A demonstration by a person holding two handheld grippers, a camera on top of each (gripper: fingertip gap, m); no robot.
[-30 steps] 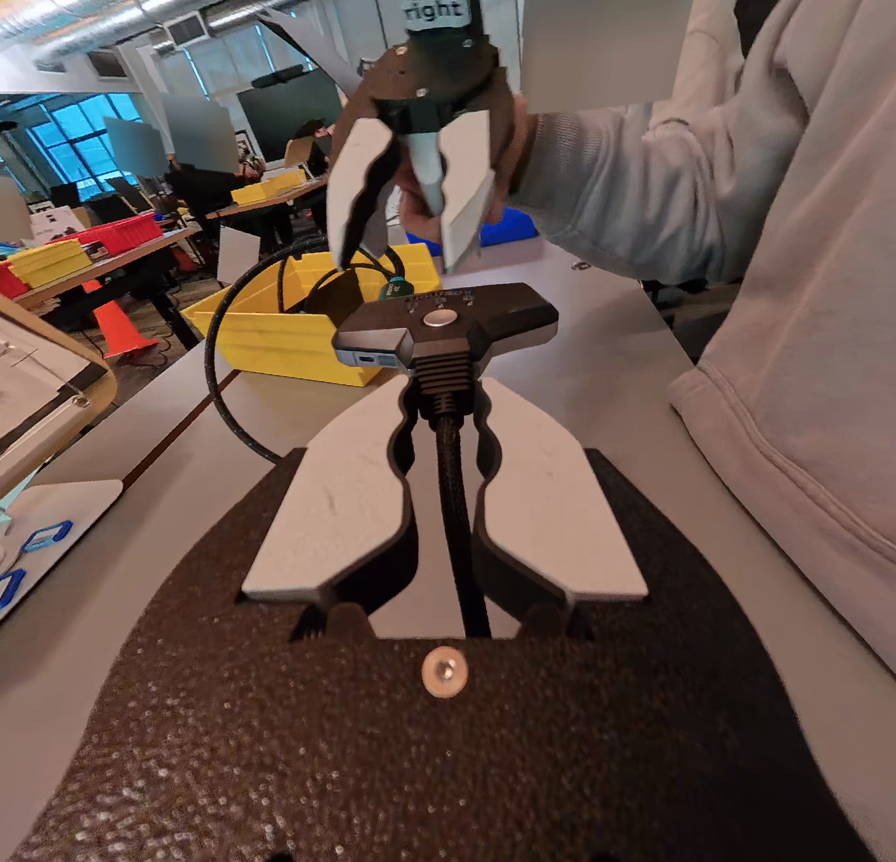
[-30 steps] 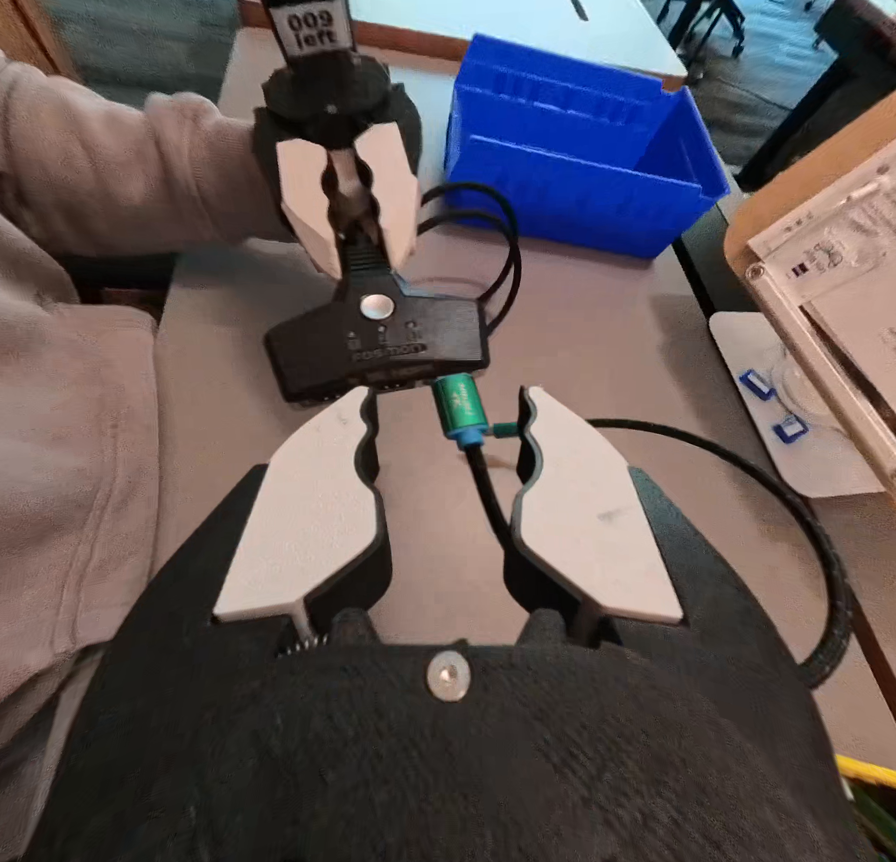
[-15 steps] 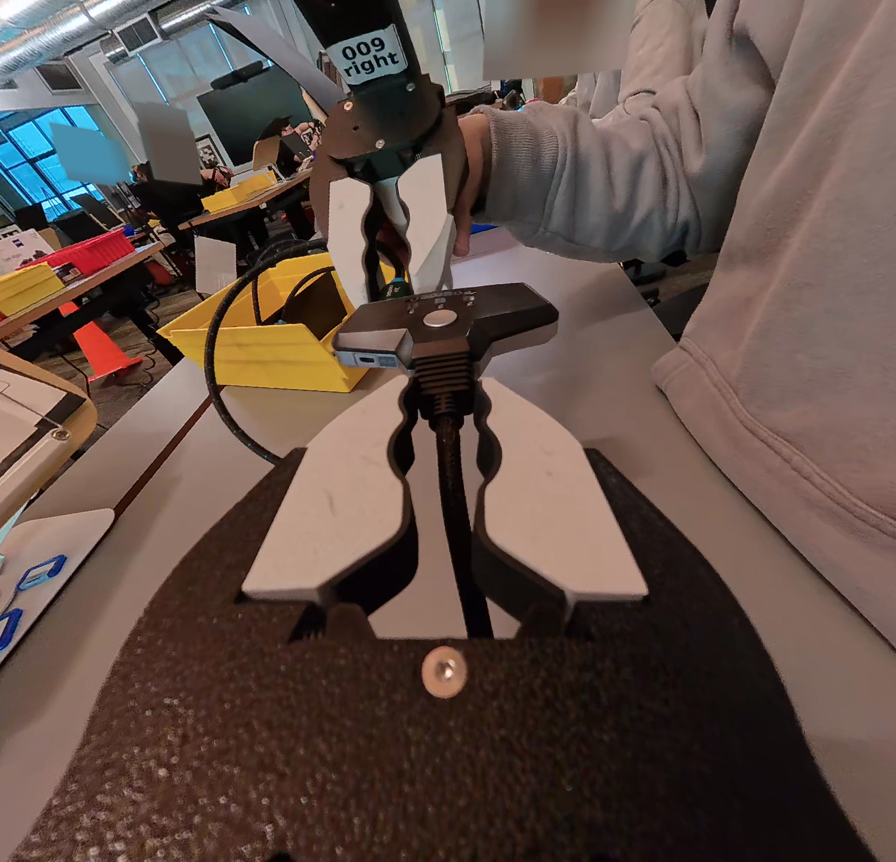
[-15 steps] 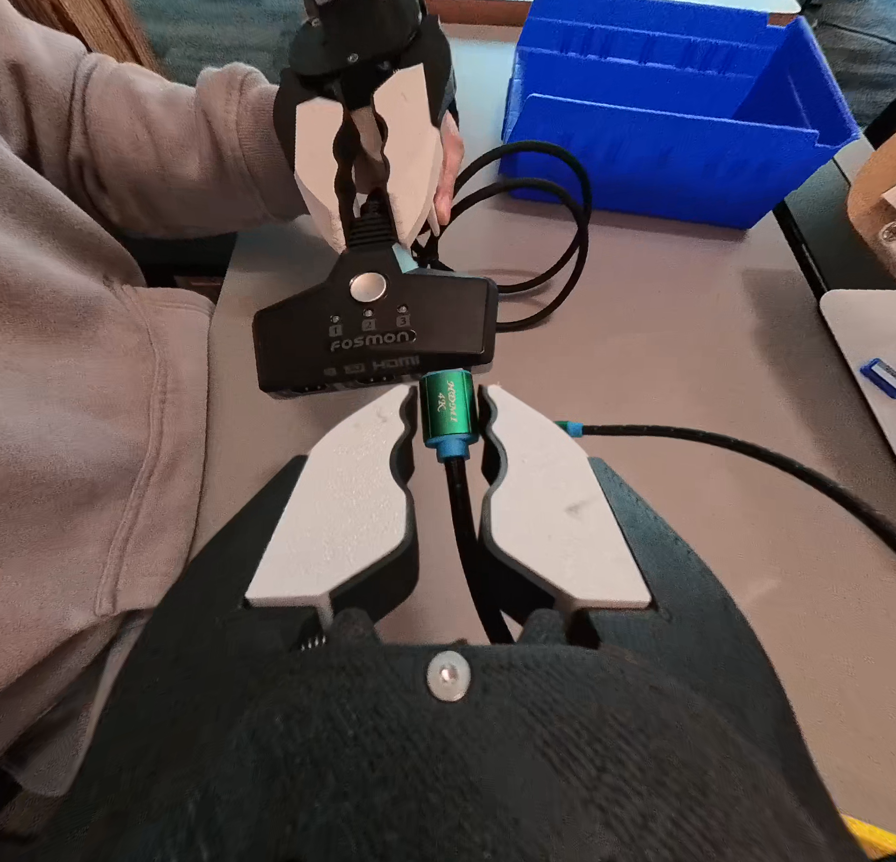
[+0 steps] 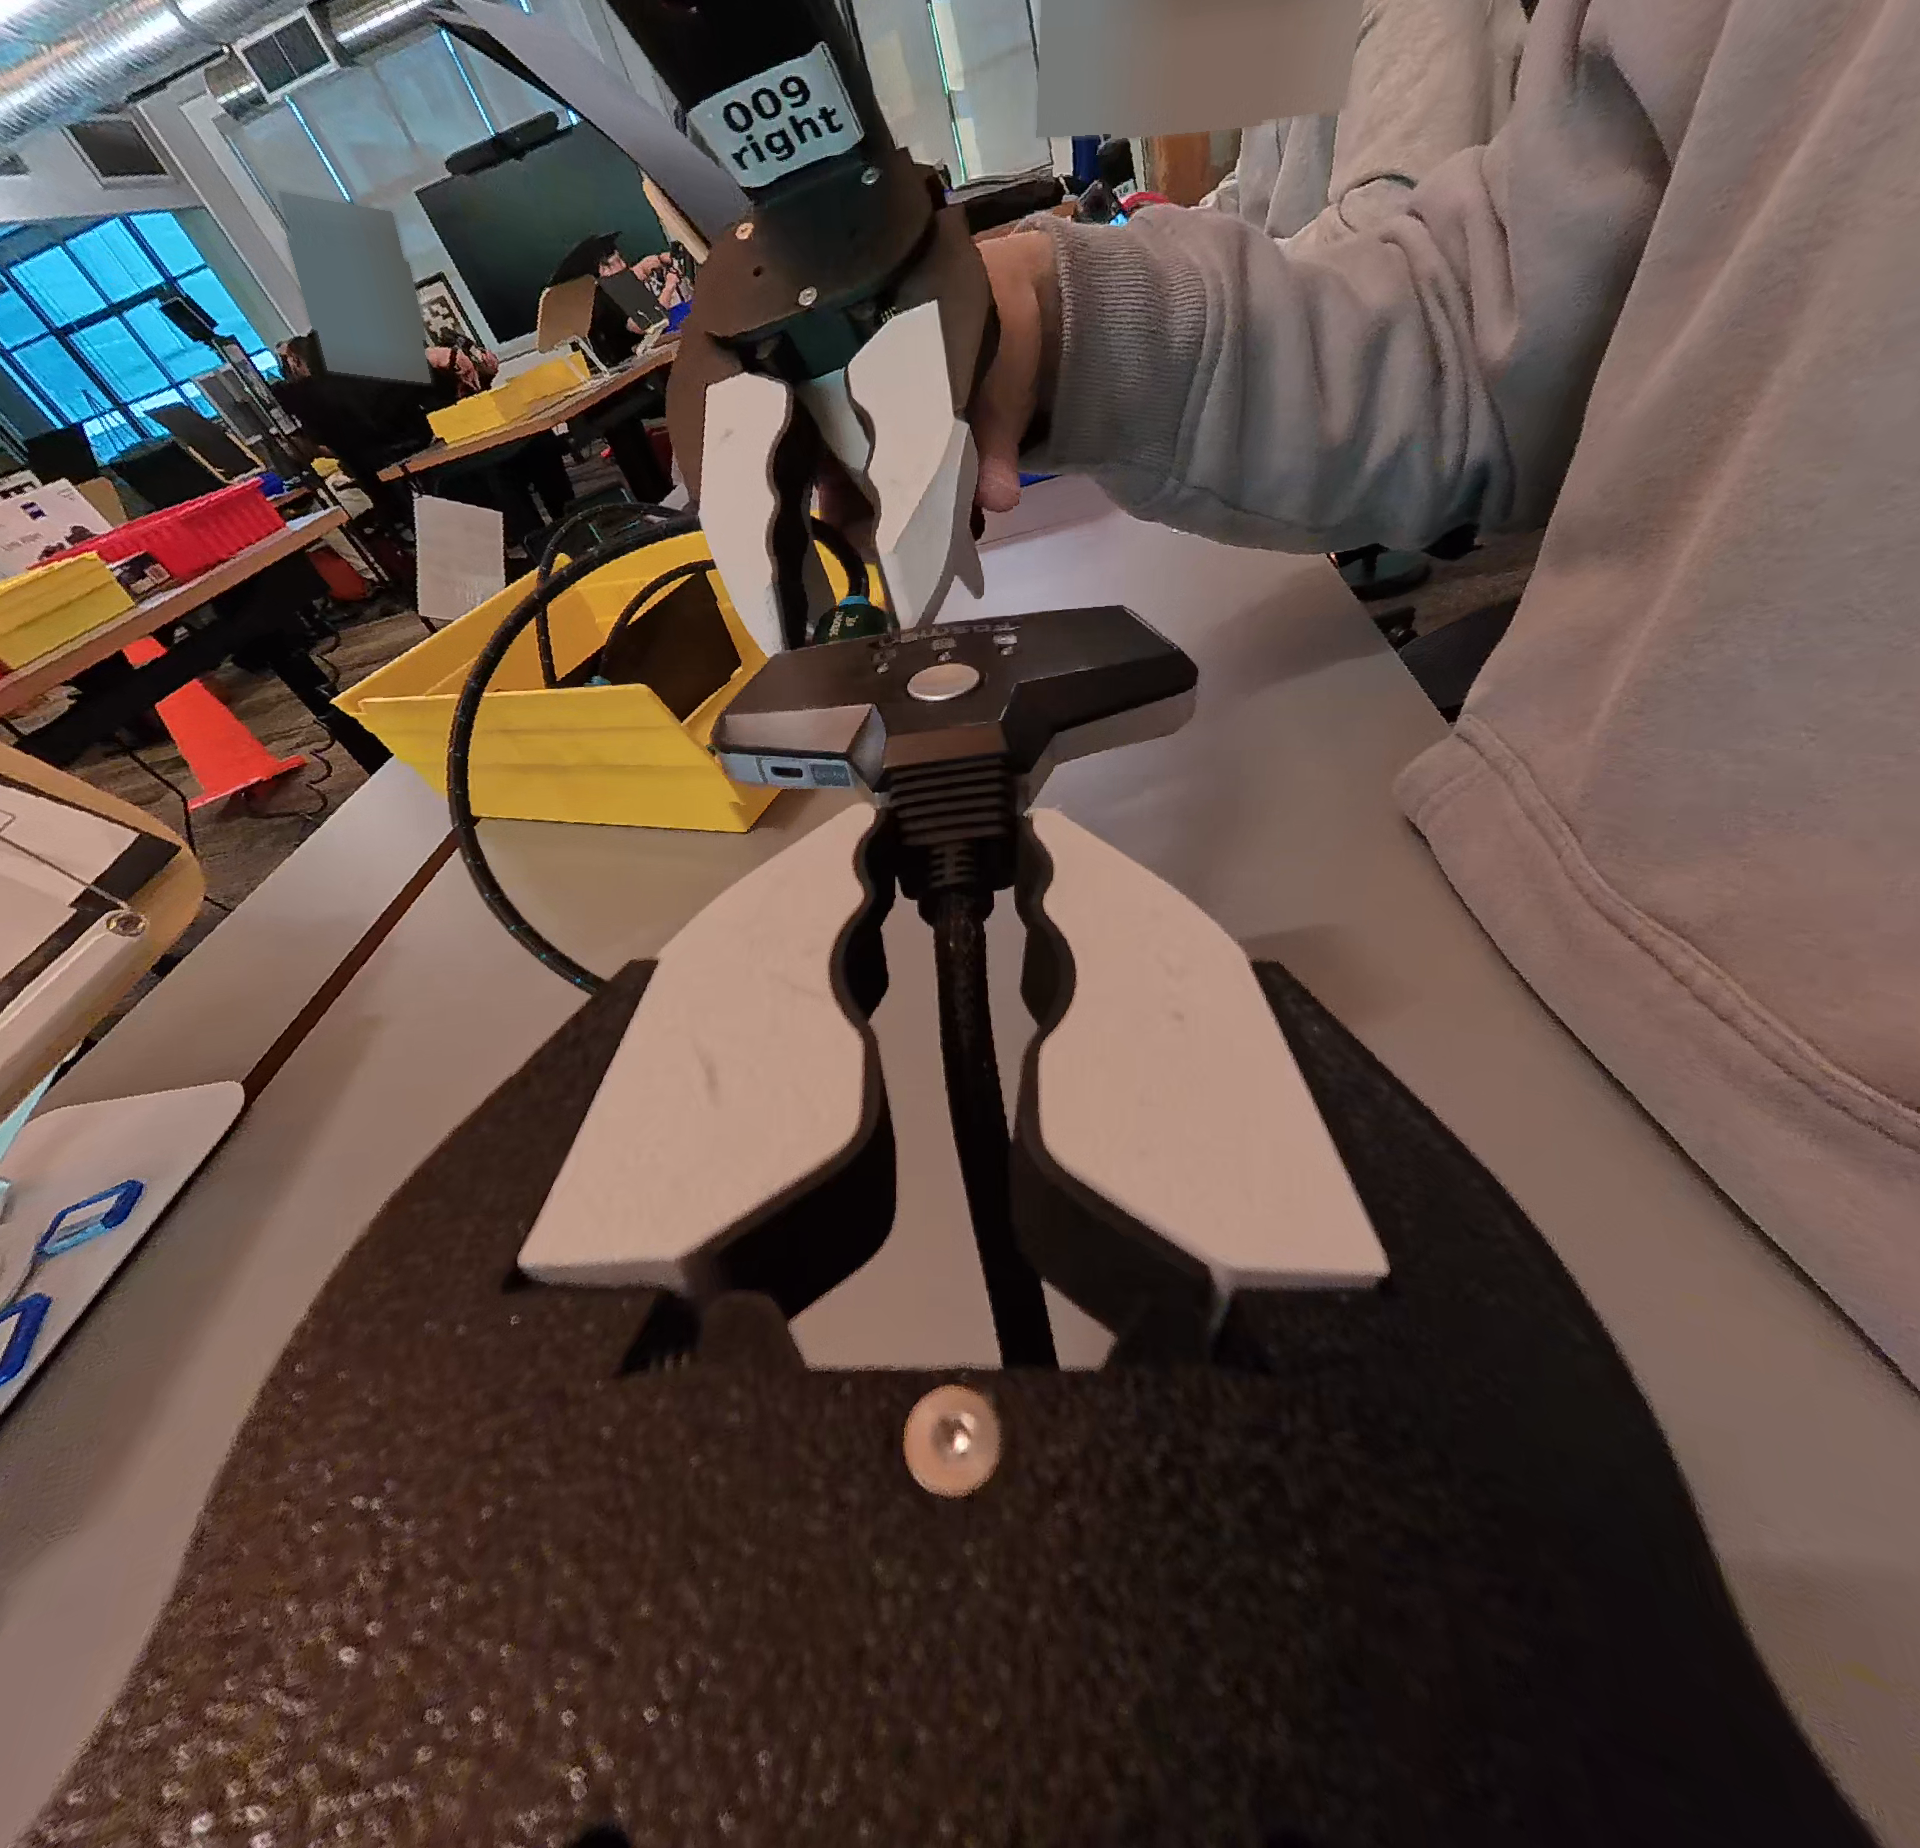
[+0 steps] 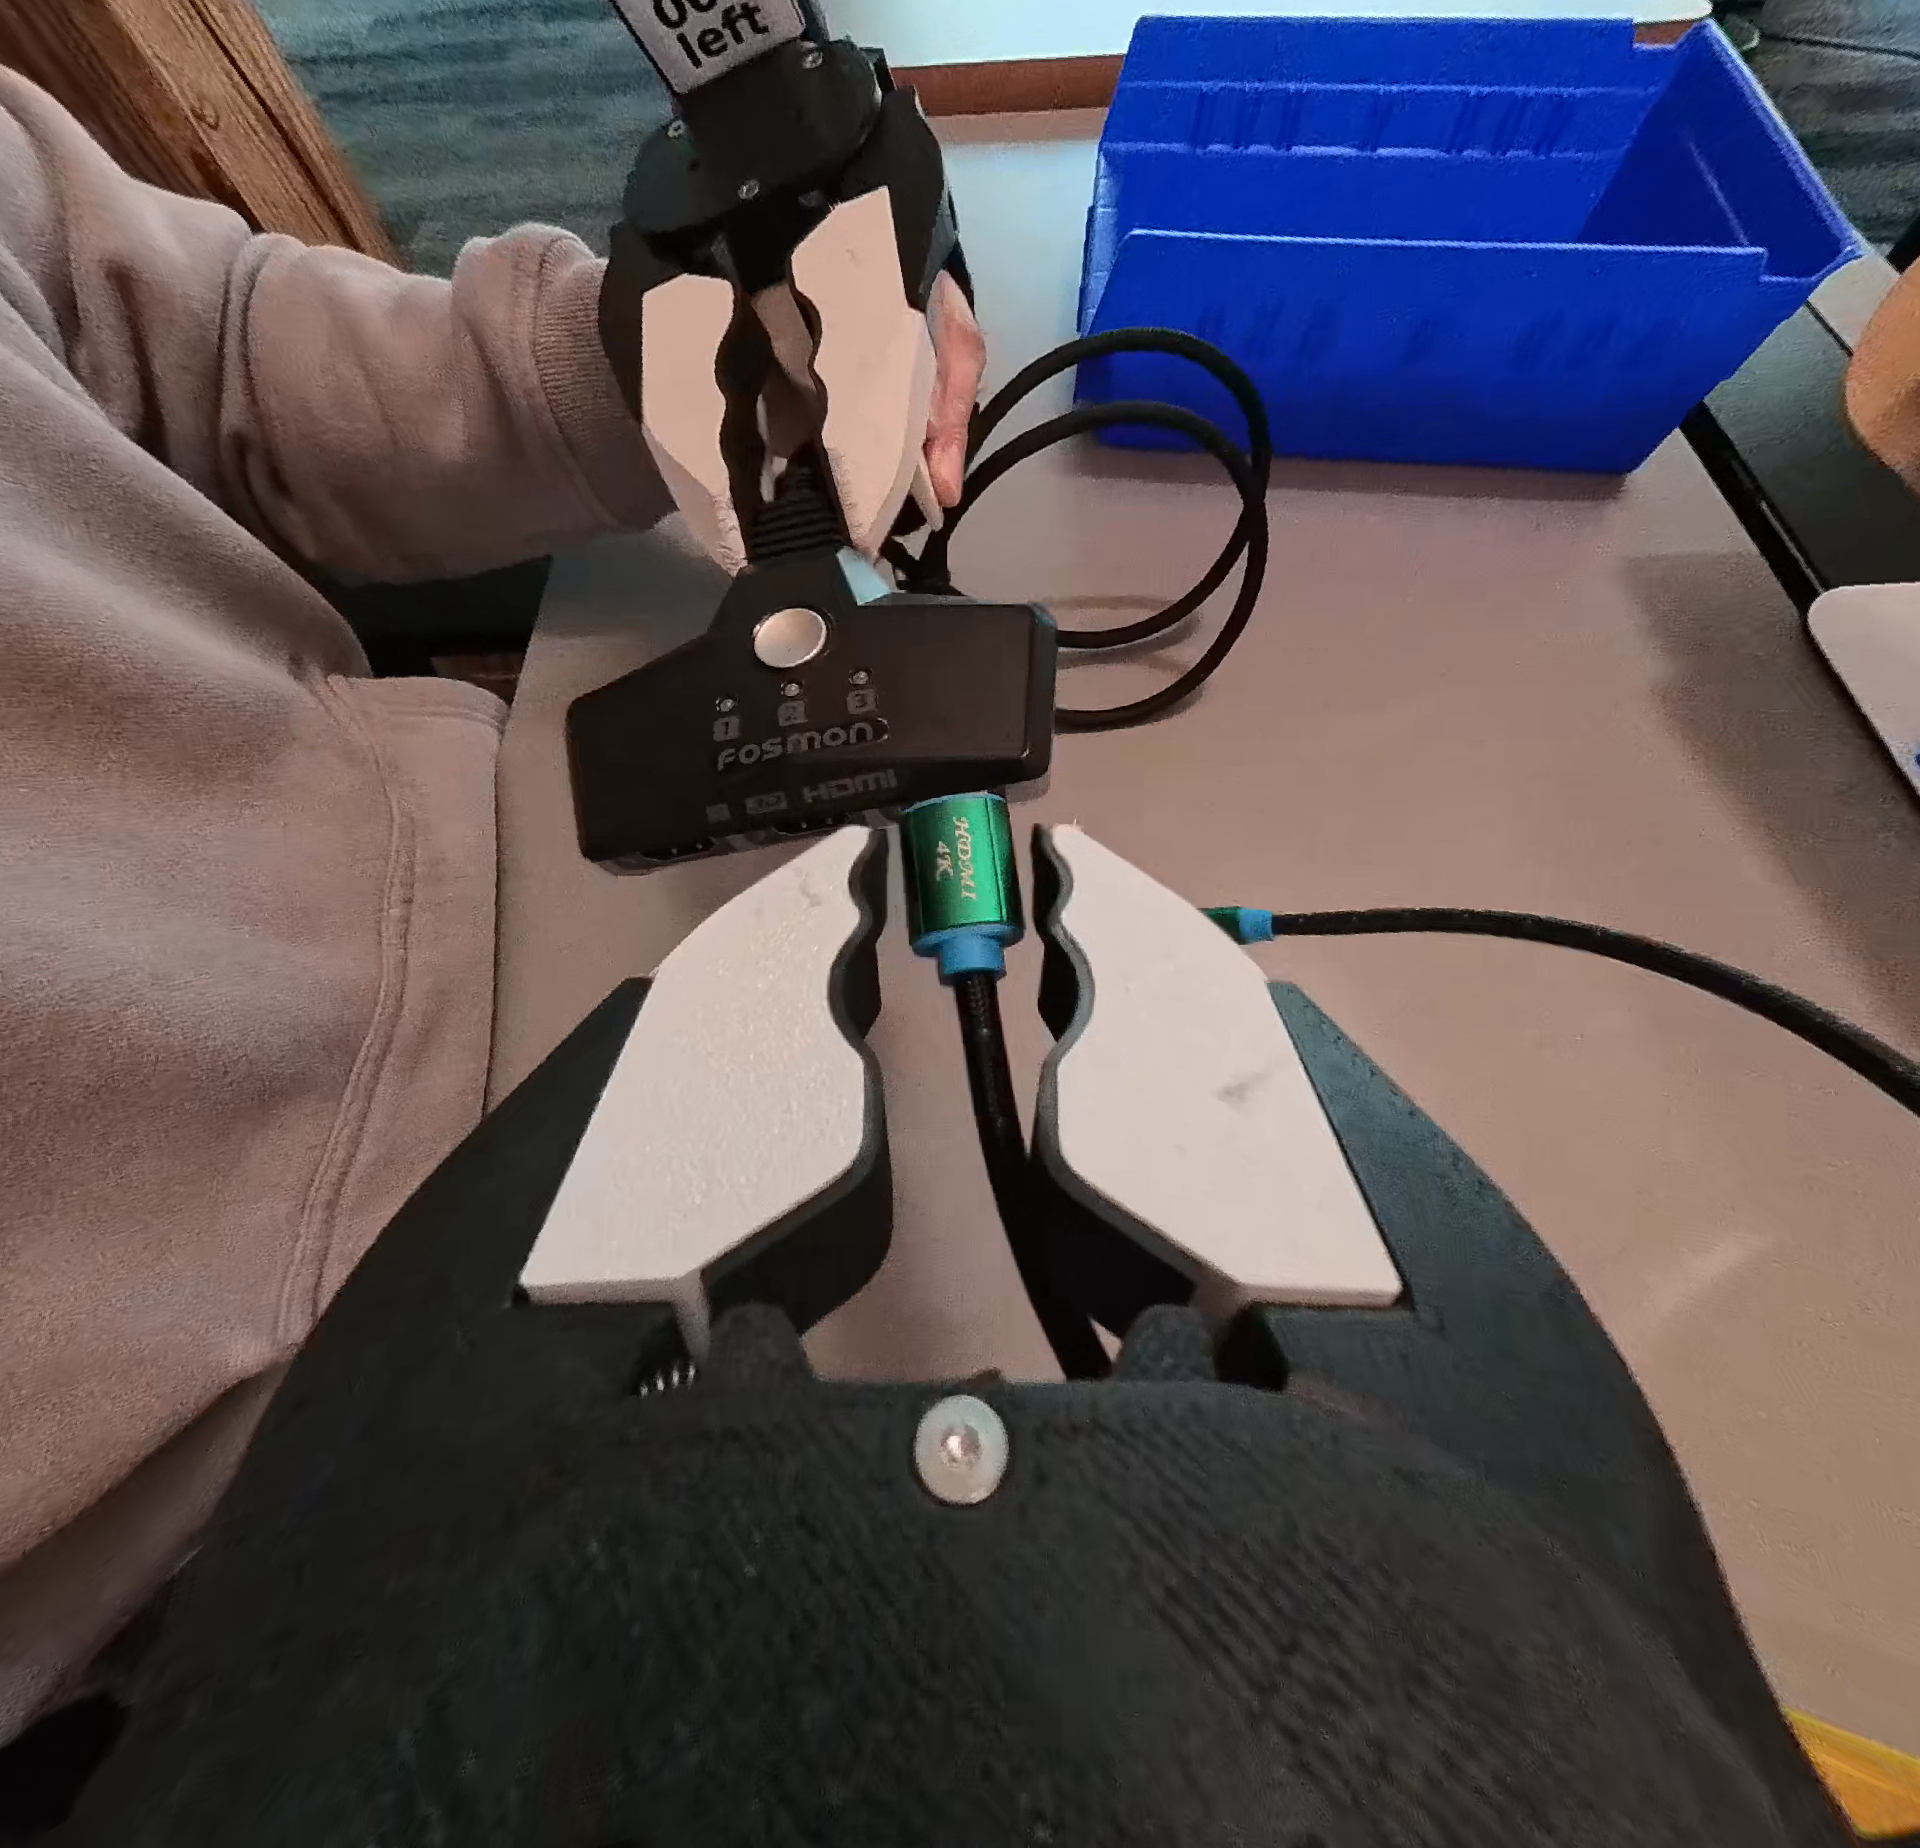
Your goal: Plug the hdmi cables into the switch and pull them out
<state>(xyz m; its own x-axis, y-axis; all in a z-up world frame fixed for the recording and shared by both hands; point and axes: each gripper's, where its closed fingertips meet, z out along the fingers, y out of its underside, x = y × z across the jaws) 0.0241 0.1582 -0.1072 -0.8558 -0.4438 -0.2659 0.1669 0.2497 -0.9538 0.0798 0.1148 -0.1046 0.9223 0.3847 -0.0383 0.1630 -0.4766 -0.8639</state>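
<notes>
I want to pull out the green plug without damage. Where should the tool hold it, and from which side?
Grip the green plug on its metal shell's two side faces, approaching from the cable end, in line with the switch. It sits straight in its port, so pull straight back, not on the braided cable.

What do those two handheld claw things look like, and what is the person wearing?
Each gripper, left and right, has two white, wavy-edged fingers on a speckled black body with one silver screw. Each black handle bears a white sticker. The sleeves are pale grey sweatshirt fabric.

The right gripper [image 6: 956, 842], spread wide beside the green plug [image 6: 958, 876] a second ago, has narrowed around it, its fingers [image 6: 1081, 863] now flanking the plug, which has straightened and sits seated in the switch [image 6: 810, 728].
</notes>
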